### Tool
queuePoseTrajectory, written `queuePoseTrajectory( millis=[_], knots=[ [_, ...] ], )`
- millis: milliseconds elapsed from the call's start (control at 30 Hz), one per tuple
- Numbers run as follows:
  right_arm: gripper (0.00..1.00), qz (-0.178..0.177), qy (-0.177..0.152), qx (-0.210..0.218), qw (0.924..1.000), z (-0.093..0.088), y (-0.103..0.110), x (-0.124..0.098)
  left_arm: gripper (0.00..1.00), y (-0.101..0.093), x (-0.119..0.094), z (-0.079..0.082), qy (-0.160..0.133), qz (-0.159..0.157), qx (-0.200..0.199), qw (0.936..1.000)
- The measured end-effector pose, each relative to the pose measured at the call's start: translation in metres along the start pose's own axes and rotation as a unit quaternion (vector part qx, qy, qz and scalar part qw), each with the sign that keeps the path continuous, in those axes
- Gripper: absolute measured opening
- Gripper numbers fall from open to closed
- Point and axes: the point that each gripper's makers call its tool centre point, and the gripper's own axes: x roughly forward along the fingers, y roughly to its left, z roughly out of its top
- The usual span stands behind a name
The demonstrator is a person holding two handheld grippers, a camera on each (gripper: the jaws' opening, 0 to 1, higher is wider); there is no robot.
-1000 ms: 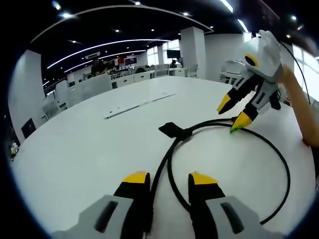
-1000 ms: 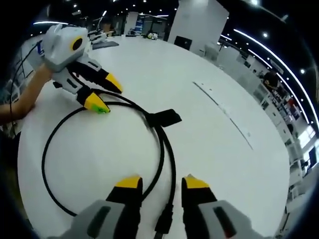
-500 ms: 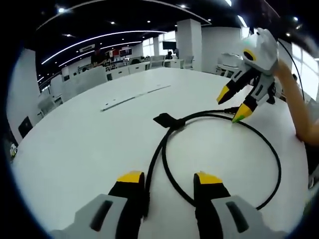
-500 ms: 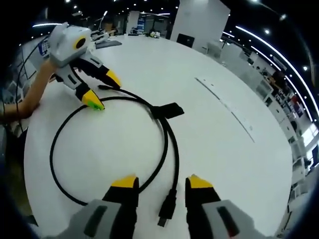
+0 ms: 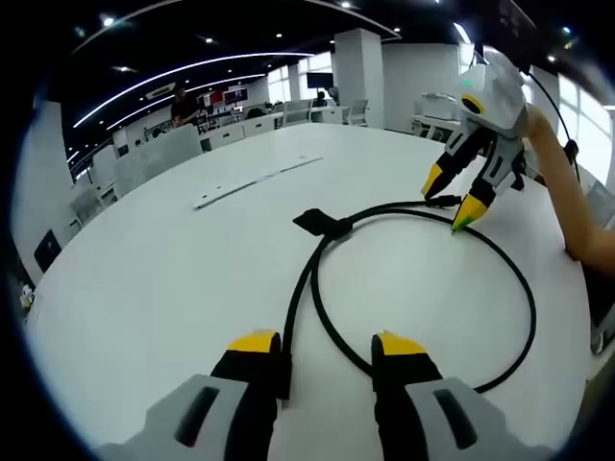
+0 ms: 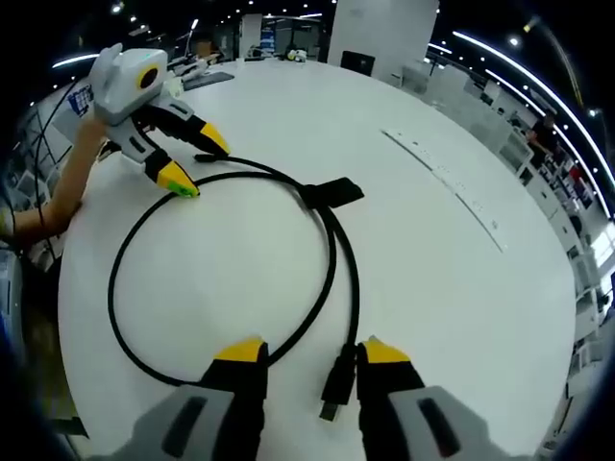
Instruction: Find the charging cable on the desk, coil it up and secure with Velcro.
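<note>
Black charging cable (image 5: 423, 288) lies in one round loop on the white desk (image 5: 163, 279), centre to right of the left gripper view; in the right gripper view the same loop (image 6: 231, 259) sits left of centre. A black Velcro strap (image 5: 317, 223) wraps the cable where the strands cross, at the upper left of the loop in the left gripper view and at the upper right of the loop (image 6: 333, 193) in the right gripper view. The left gripper (image 5: 327, 355) is at the bottom centre of its own view, yellow-tipped jaws apart with nothing between them, the near arc of the cable just ahead of the tips. In the right gripper view it appears at upper left (image 6: 187, 163), held by a person's arm, one tip down at the cable loop; contact cannot be told. The right gripper (image 6: 312, 357) is at the bottom centre of its own view, jaws apart and not gripping, and the cable's plug end (image 6: 338, 384) lies on the desk between the tips. It shows at upper right in the left gripper view (image 5: 452, 197), lower tip at the far arc of the loop. A long white strip (image 5: 255, 182) lies on the desk beyond, upper centre.
</note>
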Motion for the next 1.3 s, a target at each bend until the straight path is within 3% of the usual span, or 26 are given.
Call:
queuePoseTrajectory(
  millis=[567,1033,1300],
  knots=[
    [0.22,-0.005,0.012,-0.032,0.9994,0.001,0.009,0.001,0.21,0.000,0.001,-0.004,0.013,0.006,-0.015,0.9998],
    [0.17,-0.016,0.007,-0.006,0.9998,0.009,0.005,0.006,0.09,0.008,0.006,-0.004,0.014,0.031,-0.058,0.9978],
    [0.16,-0.027,0.010,0.006,0.9996,0.011,0.003,0.008,0.08,0.009,0.007,-0.005,0.015,0.041,-0.077,0.9961]
  ],
)
